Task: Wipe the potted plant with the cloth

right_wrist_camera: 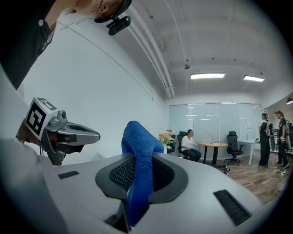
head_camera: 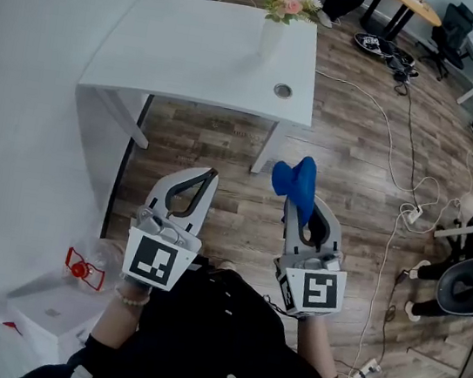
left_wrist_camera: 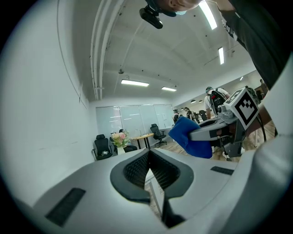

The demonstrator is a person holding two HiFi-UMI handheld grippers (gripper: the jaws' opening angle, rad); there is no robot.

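My right gripper (head_camera: 299, 200) is clamped on the blue cloth (head_camera: 296, 179), which is pinched between the pads, bunches up past the tips and folds over ahead of them. My left gripper (left_wrist_camera: 149, 172) has its jaws pressed together with nothing between them, and it sits level beside the right one, a little to its left.

Both grippers point level over the wood floor (head_camera: 356, 157), short of the white table (head_camera: 178, 52). The potted plant (head_camera: 287, 1) stands upright at the table's far right corner, well apart from both grippers. In the head view it lies almost straight ahead of the cloth hand and only slightly to its left. In the right gripper view it shows just to the right of the cloth's tip.

I judge the right hand to be the nearer and better lined up. The coming move looks like a straight reach forward along the table's right edge. The plant's long axis is vertical, across my level jaws.
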